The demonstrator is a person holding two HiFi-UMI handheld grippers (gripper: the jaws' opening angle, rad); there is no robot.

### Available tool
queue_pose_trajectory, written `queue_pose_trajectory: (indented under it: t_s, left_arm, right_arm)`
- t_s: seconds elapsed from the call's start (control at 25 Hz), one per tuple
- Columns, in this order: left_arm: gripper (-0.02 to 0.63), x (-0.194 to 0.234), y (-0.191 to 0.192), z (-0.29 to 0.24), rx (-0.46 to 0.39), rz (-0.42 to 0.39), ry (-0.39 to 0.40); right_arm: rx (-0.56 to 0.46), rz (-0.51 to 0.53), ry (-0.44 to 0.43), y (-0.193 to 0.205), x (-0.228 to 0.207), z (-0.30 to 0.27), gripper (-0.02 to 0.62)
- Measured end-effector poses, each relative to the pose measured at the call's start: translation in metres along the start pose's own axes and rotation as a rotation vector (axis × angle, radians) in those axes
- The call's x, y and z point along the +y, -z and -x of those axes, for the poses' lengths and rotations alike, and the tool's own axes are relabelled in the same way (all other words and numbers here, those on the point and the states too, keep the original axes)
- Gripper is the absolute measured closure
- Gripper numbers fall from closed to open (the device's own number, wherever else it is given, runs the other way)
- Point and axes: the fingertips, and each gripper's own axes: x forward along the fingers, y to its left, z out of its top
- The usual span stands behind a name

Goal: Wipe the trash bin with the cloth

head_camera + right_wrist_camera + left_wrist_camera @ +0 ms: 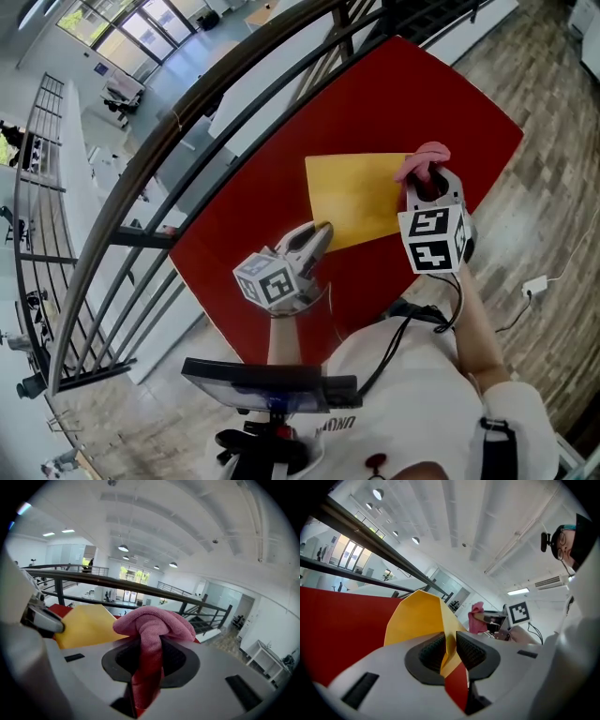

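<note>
1. Red table (pixel 403 103): the work surface, with a railing beyond its far-left side.
2. Yellow bin (pixel 361 192): apparently the trash bin, lying flat mid-table. Its near corner is raised and creased, probably to steady it for wiping.
3. Left gripper (pixel 323 230): clenched on that near corner. Only the left gripper view shows the fold pinched between the pads.
4. Right gripper (pixel 427 183): over the bin's right edge, grasping the cloth.
5. Pink cloth (pixel 424 159): bunched above the jaws. The head view shows only a tuft, while the right gripper view shows its tail hanging between the pads.
</note>
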Motion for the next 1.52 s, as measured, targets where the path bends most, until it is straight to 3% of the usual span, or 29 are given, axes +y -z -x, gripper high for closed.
queue_pose_trajectory:
  t_s: [0.28, 0.44, 0.6, 1.04, 1.52]
  left_arm:
    - [0.537, -0.003, 0.019, 0.009, 0.011, 0.033, -0.010]
    - [0.538, -0.004, 0.027, 0.014, 0.013, 0.054, -0.015]
    - [0.538, -0.005, 0.034, 0.014, 0.024, 0.060, -0.015]
    - [0.537, -0.005, 0.041, 0.019, 0.041, 0.074, -0.015]
    - [0.537, -0.004, 0.047, 0.022, 0.059, 0.079, -0.018]
  right_arm:
    - [-0.162, 0.177, -0.230, -0.076, 0.105, 0.000, 0.505]
    - [-0.169, 0.310, -0.300, -0.082, 0.157, -0.006, 0.505]
    - [-0.132, 0.364, -0.337, -0.068, 0.180, -0.015, 0.505]
    - [-0.104, 0.349, -0.355, -0.053, 0.181, -0.019, 0.505]
    - [-0.057, 0.302, -0.264, -0.030, 0.139, -0.024, 0.505]
